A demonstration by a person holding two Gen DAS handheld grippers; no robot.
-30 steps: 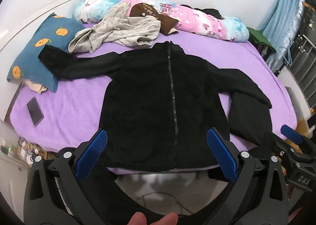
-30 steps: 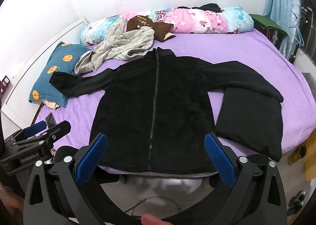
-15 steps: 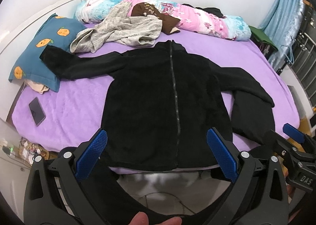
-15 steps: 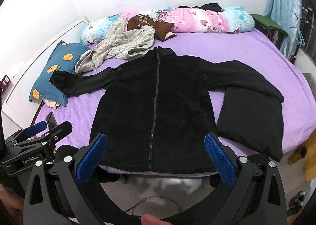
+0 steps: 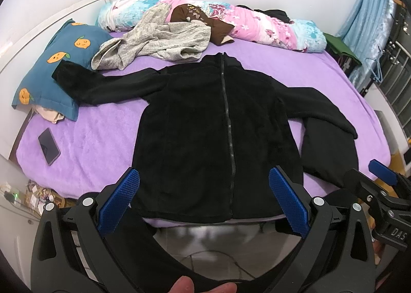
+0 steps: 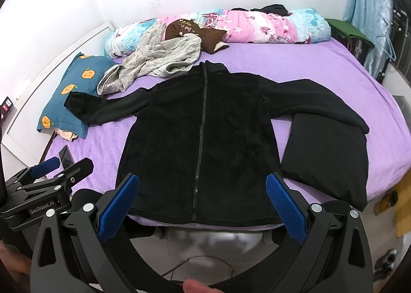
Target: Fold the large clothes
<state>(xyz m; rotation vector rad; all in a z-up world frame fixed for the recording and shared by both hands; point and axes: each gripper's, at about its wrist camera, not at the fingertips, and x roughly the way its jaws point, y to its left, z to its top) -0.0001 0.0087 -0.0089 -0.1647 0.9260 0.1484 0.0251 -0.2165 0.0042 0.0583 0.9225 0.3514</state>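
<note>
- Your left gripper (image 5: 204, 201) hangs off the bed's near edge with its jaws spread wide and nothing between the ribbed blue pads (image 5: 118, 200)
- Your right gripper (image 6: 203, 201) is just as wide apart and empty, level with its twin, so both frame the hem
- The jacket (image 5: 210, 123) lies flat on the purple bed (image 5: 102, 136), zip up, probably spread that way for folding
- Its fleece looks thick and soft; the right sleeve (image 6: 318, 103) lies across a folded black cloth (image 6: 328, 157)
</note>
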